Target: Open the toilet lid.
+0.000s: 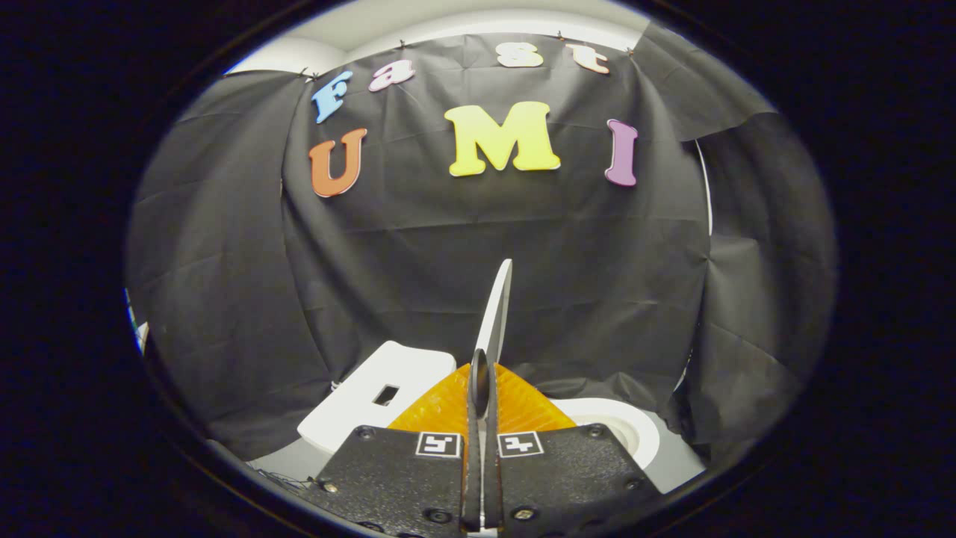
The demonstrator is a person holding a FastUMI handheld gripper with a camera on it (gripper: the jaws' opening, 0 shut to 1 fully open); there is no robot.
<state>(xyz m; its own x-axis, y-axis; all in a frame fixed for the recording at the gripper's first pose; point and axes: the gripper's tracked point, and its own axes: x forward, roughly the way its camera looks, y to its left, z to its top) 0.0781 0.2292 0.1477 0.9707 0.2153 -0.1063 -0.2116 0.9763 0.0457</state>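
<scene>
- While we hold the toilet lid [496, 314] on edge, the tool [482, 396] is clenched on it: both dark fingers [473, 448] press against the thin white panel, which rises between them and stands nearly upright beyond the tips.
- The lid looks raised well off the bowl, so we judge the task far along, with only the last part of the swing and the release left.
- Our grip sits on the lid's thin rim; if it slackens early, the lid could slide out and drop back onto the bowl.
- If we push on past the hinge's limit, the hinge could strain, or the smooth plastic could twist between the fingers.
- The lid meets the fingers edge-on, so any sideways tilt of the tool could lever it loose.
- Below and right of the tool, the white bowl rim [635, 433] curves around an open hollow.
- To the left sits a white tank [373, 400] with a small dark rectangular opening on its face.
- Behind everything hangs creased black cloth [582, 269]; a strip of pale wall [418, 26] shows above it.
</scene>
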